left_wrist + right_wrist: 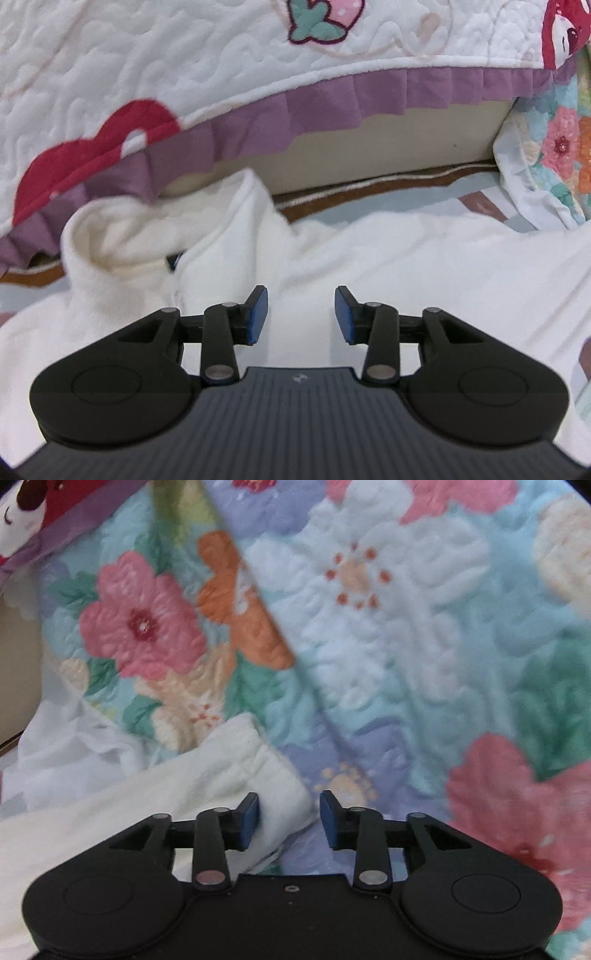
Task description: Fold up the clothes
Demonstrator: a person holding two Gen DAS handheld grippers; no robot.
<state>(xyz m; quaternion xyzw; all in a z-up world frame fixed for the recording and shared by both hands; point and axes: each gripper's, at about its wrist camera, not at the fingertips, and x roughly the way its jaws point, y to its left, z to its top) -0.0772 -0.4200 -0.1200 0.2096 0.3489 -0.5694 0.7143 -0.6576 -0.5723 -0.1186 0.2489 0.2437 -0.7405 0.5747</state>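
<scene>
The left gripper (301, 315) hangs over the soft, fluffy white garment (406, 266), jaws wide, holding nothing. The right gripper (289, 821) is wide too, and the garment's ribbed cuff end (258, 768) pokes between its blue pads (250, 821), so it is nearer.

White fleece garment (369, 258), floral quilt (369, 627) w/ pink, orange blooms.
</scene>
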